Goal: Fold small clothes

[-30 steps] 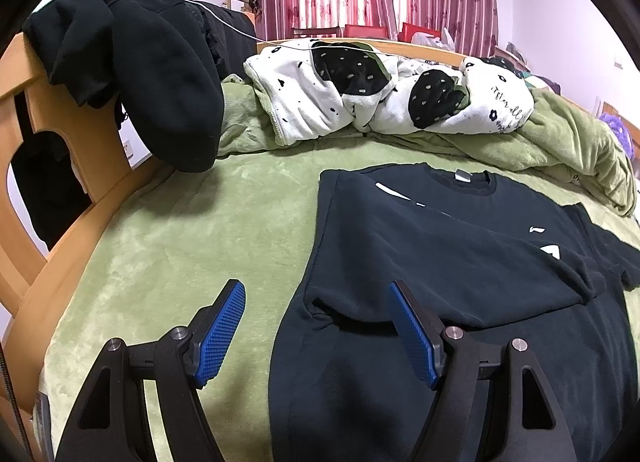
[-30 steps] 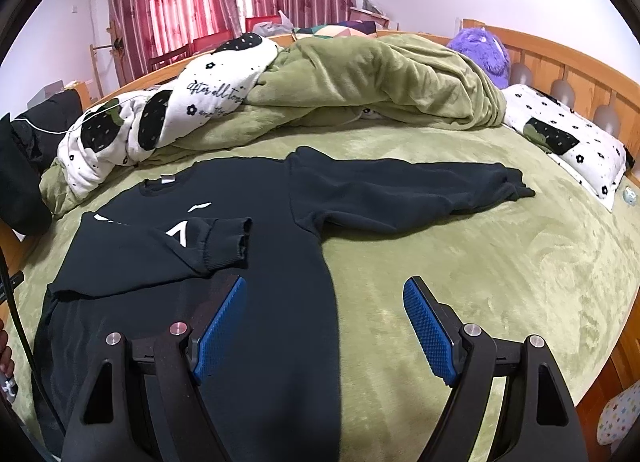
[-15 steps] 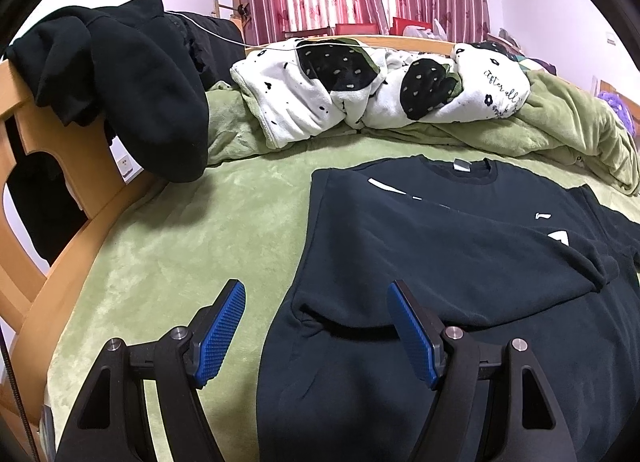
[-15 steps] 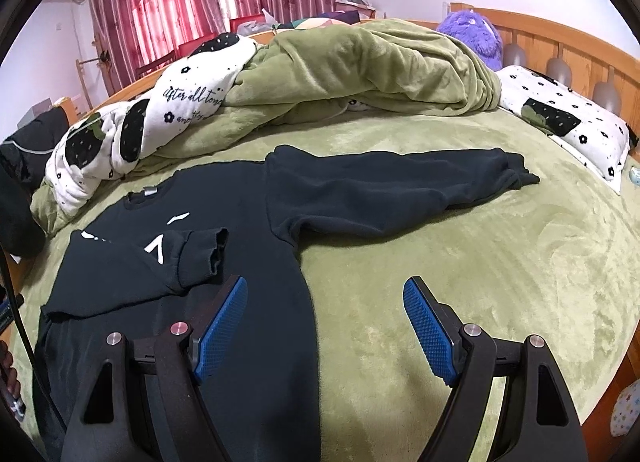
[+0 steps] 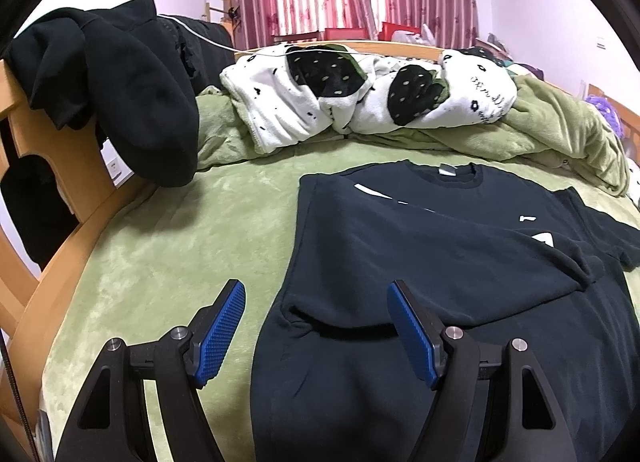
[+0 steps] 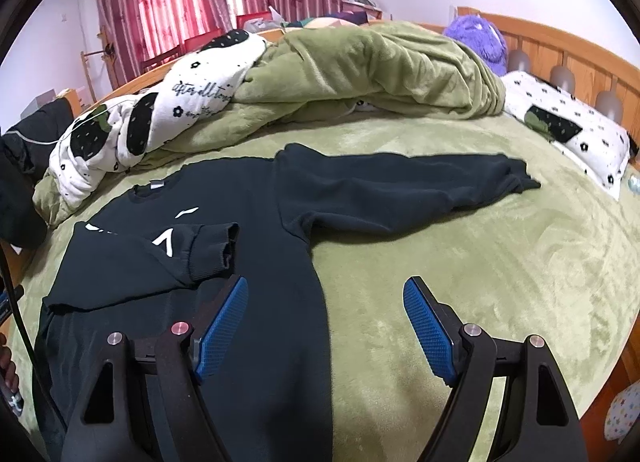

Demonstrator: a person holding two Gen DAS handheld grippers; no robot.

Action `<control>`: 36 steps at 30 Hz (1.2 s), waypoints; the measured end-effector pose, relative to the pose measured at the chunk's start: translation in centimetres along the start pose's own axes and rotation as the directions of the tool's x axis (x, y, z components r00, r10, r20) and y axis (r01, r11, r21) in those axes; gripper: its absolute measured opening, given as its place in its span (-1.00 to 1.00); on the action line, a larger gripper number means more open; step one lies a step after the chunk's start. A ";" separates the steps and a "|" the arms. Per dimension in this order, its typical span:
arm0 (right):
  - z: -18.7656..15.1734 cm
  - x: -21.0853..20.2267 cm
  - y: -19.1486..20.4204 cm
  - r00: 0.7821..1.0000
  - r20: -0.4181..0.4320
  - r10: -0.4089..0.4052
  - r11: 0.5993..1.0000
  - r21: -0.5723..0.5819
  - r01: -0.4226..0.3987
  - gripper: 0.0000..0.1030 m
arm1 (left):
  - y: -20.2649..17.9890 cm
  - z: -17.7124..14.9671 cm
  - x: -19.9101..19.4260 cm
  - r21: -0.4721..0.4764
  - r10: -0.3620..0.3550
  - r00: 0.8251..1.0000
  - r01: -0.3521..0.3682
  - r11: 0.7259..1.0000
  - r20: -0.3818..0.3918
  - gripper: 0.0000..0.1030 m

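- A wooden bed frame (image 5: pixel 48 150) runs down the far left of the left wrist view, with a black garment (image 5: pixel 132 94) draped over it.
- The left claw (image 5: pixel 316 326) hangs above the bed (image 5: pixel 180 246), its blue pads (image 5: pixel 218 330) wide apart and holding nothing; under the gap lies the left edge of the sweatshirt (image 5: pixel 440 282), not touched by either pad.
- The sweatshirt lies flat on the green bed cover, collar pointing away toward the bedding, front with white marks facing up.
- Its left sleeve (image 6: pixel 160 262) is folded across the chest, the cuff ending near the middle of the body.
- A white blanket (image 5: pixel 360 102) with black patches is bunched beyond the collar, beside a heaped green duvet (image 6: pixel 380 66).
- The right claw (image 6: pixel 324 326) hangs over the sweatshirt's right side edge, pads spread wide and empty; the left pad is over the black cloth, the right pad over bare bed cover.
- The right sleeve (image 6: pixel 400 190) stretches straight out to the right on the bed, unfolded.
- A purple plush toy (image 6: pixel 480 38) and a white pillow (image 6: pixel 560 134) sit at the headboard (image 6: pixel 580 58) on the far right.
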State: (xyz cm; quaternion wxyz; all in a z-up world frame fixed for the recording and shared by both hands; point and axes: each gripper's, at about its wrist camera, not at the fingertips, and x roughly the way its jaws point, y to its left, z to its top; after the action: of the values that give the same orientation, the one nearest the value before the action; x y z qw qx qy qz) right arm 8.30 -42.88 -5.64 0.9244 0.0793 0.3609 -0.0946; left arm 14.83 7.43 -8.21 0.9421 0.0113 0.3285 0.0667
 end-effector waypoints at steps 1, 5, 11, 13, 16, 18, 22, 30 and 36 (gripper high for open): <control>0.1 -0.3 0.2 1.000 0.004 -0.002 1.000 -0.007 0.002 0.55 | 0.1 0.0 -0.1 0.001 -0.002 1.000 0.002 1.000 0.001 0.40; 0.5 -1.7 1.2 1.000 0.019 0.000 1.000 -0.025 0.000 0.55 | 0.3 0.1 -0.5 -0.004 -0.016 1.000 0.016 1.000 -0.001 0.40; 1.1 -3.3 2.1 0.999 0.038 0.004 0.999 -0.033 -0.003 0.55 | 0.6 0.1 -1.1 -0.004 -0.022 1.000 0.022 1.000 0.006 0.40; 1.2 -3.6 2.0 0.999 0.042 0.008 1.000 -0.022 -0.007 0.55 | 0.6 0.1 -1.1 -0.003 -0.022 1.000 0.022 1.000 0.007 0.40; 1.4 -3.9 1.8 0.999 0.050 0.005 1.000 -0.017 -0.004 0.55 | 0.5 0.0 -1.5 0.004 -0.030 1.000 0.030 1.000 0.008 0.39; 1.7 -4.0 1.6 0.998 0.060 -0.002 1.000 -0.023 0.004 0.54 | 0.4 -0.1 -1.5 0.012 -0.035 0.999 0.035 0.999 0.007 0.39; 2.2 -3.7 1.0 0.998 0.061 -0.003 1.000 -0.014 0.004 0.52 | 0.2 0.2 -1.2 0.017 -0.045 0.999 0.046 0.999 -0.021 0.39; 3.6 -2.7 0.5 0.998 0.060 0.010 1.000 0.019 -0.011 0.50 | 0.1 1.6 -1.5 0.024 -0.032 0.999 0.032 0.999 -0.016 0.39; 4.1 -2.3 1.4 0.997 0.070 0.023 1.000 0.016 -0.024 0.50 | 0.6 1.4 -0.6 0.019 -0.061 0.997 0.062 0.998 -0.057 0.39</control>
State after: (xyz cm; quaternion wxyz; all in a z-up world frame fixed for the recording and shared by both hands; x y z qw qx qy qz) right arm 9.64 -42.15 -1.01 0.9368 0.0882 0.3266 -0.0896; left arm 15.23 7.94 -6.71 0.9339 0.0090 0.3557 0.0344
